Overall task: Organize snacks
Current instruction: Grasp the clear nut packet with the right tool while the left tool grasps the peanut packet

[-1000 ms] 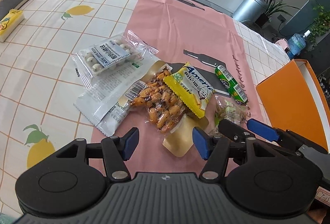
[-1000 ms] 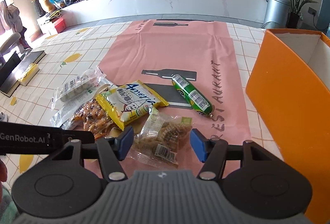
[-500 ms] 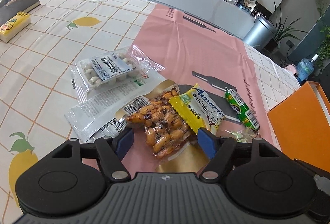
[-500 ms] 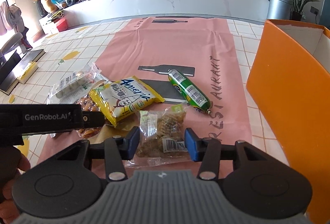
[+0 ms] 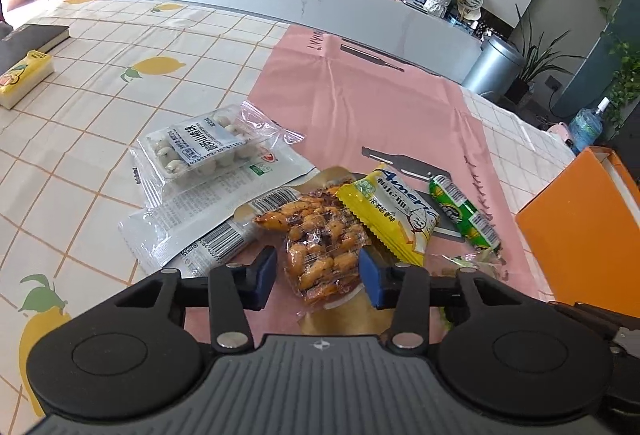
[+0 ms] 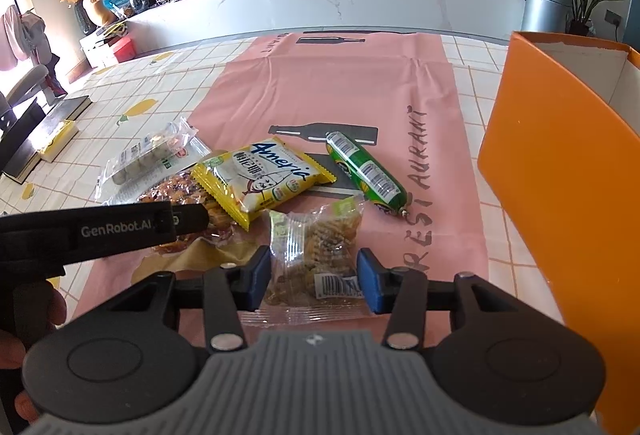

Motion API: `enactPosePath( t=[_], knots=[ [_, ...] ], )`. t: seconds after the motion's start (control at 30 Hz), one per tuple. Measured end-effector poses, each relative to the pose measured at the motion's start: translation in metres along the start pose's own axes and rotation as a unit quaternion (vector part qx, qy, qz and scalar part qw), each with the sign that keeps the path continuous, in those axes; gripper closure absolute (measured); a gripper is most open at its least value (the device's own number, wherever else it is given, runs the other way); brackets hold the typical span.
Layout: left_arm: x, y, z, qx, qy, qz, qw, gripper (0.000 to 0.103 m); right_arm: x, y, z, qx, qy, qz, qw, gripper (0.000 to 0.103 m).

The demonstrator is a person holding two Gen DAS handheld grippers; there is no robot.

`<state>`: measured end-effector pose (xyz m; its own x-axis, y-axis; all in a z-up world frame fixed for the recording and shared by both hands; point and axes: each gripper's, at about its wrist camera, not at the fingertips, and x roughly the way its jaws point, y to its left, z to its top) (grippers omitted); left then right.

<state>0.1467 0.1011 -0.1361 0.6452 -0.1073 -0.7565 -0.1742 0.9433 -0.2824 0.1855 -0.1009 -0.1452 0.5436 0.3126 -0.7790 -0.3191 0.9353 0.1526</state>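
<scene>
A clear packet of orange-brown peanuts (image 5: 320, 235) lies on the pink mat (image 5: 360, 95) between the blue pads of my left gripper (image 5: 318, 275). Its jaws are closing; the right pad touches the wrap and a thin gap shows at the left pad. My right gripper (image 6: 312, 281) is still closing, with both pads pressed on a clear packet of twisted snacks (image 6: 312, 247). A yellow packet (image 6: 264, 175) and a green sausage (image 6: 364, 167) lie just beyond. In the right wrist view, the left gripper's black body (image 6: 100, 231) crosses from the left.
A tall orange box (image 6: 560, 155) stands open at the right. A tray pack of white balls (image 5: 200, 147) rests on a white packet (image 5: 192, 211) to the left. A dark book (image 5: 32, 39) and a yellow pack (image 5: 24, 79) lie far left.
The left jaws widened, moved forward around the peanut packet, then narrowed on it. The right jaws closed onto the twisted-snack packet, which now sits squeezed between the pads.
</scene>
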Motion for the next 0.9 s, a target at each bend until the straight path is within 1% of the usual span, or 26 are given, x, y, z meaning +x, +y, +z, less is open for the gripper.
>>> enactPosePath(
  t=[0.07, 0.2, 0.27, 0.43, 0.47, 0.53, 0.57, 0.7, 0.8, 0.9],
  knots=[
    [-0.002, -0.001, 0.0, 0.003, 0.017, -0.006, 0.9998, 0.053, -0.001, 0.001, -0.001, -0.004, 0.001, 0.0, 1.0, 0.061],
    [-0.008, -0.002, -0.006, -0.002, 0.048, -0.028, 0.9985, 0.053, -0.004, 0.004, -0.004, -0.013, 0.005, 0.002, 1.0, 0.062],
    [-0.012, -0.004, -0.008, 0.004, 0.061, -0.036, 0.9975, 0.054, -0.006, 0.006, -0.006, -0.016, 0.008, 0.005, 1.0, 0.062],
    [-0.021, -0.013, -0.014, 0.034, 0.089, -0.036, 0.9948, 0.054, -0.015, 0.014, -0.016, -0.031, 0.016, 0.011, 0.999, 0.063],
    [-0.023, -0.014, -0.016, 0.039, 0.091, -0.035, 0.9945, 0.054, -0.018, 0.014, -0.019, -0.031, 0.018, 0.012, 0.999, 0.063],
    [-0.029, -0.014, -0.017, 0.039, 0.089, -0.039, 0.9945, 0.065, -0.022, 0.015, -0.024, -0.028, 0.02, 0.015, 0.999, 0.063],
    [-0.031, -0.014, -0.017, 0.035, 0.09, -0.045, 0.9943, 0.067, -0.025, 0.014, -0.027, -0.026, 0.021, 0.016, 0.999, 0.063],
    [-0.036, -0.012, -0.016, 0.02, 0.089, -0.061, 0.9939, 0.067, -0.032, 0.014, -0.038, -0.021, 0.019, 0.016, 0.999, 0.063],
    [-0.046, -0.015, -0.017, 0.019, 0.077, -0.076, 0.994, 0.067, -0.034, 0.013, -0.041, -0.017, 0.02, 0.018, 0.999, 0.063],
    [-0.055, -0.022, -0.017, 0.024, 0.067, -0.093, 0.9931, 0.067, -0.035, 0.007, -0.042, 0.001, 0.026, 0.024, 0.999, 0.063]
  ],
)
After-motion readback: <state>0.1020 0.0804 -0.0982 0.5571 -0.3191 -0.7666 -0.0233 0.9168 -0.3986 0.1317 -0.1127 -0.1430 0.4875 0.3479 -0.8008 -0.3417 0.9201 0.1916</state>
